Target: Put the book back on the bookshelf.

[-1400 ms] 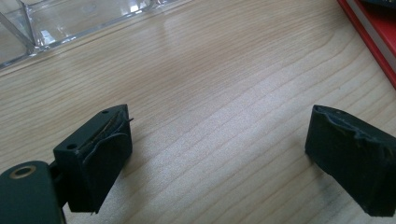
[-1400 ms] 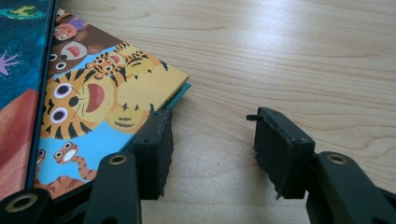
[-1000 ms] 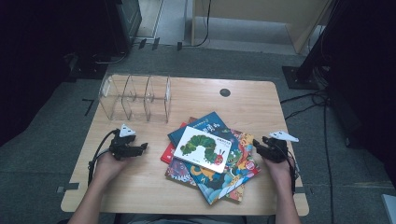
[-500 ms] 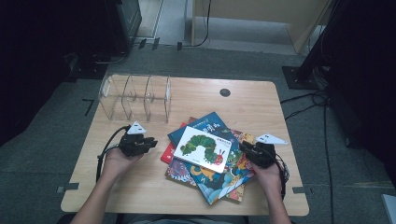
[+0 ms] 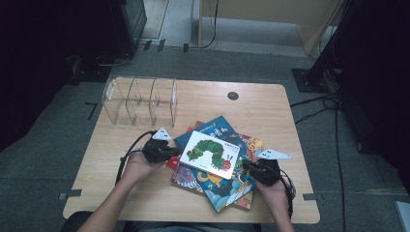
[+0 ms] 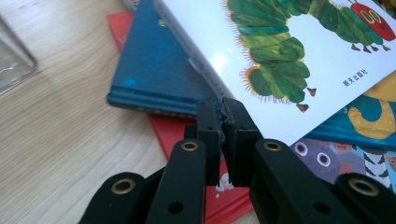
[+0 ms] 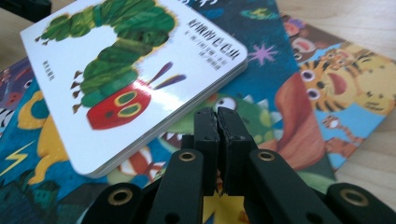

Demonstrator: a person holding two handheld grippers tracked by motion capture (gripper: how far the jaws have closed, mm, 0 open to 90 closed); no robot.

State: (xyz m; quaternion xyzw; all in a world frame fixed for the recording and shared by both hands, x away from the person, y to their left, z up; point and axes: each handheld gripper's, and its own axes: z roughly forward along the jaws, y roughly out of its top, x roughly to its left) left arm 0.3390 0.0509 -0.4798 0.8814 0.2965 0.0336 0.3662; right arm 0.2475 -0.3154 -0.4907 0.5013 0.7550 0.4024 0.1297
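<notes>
On top of the pile of picture books (image 5: 227,181) near the front of the table (image 5: 270,104) lies the white caterpillar book (image 5: 211,153), tilted across a blue book (image 6: 154,77) and a red book (image 6: 187,140). The left gripper (image 5: 164,153) sits just beside its left edge and the right gripper (image 5: 255,170) near its lower right corner. Both pairs of jaws have just been closing and now stand pressed together with nothing between them: in the left gripper view the tips meet beside the board book's edge, in the right gripper view they meet close to its rounded corner. With the jaws closed like this, the likely plan is to push or lever the book rather than pinch it. The risk is that the glossy cover lets the tips skid, or that uneven pushing from the two sides spins the book and drags the looser books beneath it toward the table's front edge. The clear rack (image 5: 140,99) stands well apart at the back left, so any carry there would be long.
</notes>
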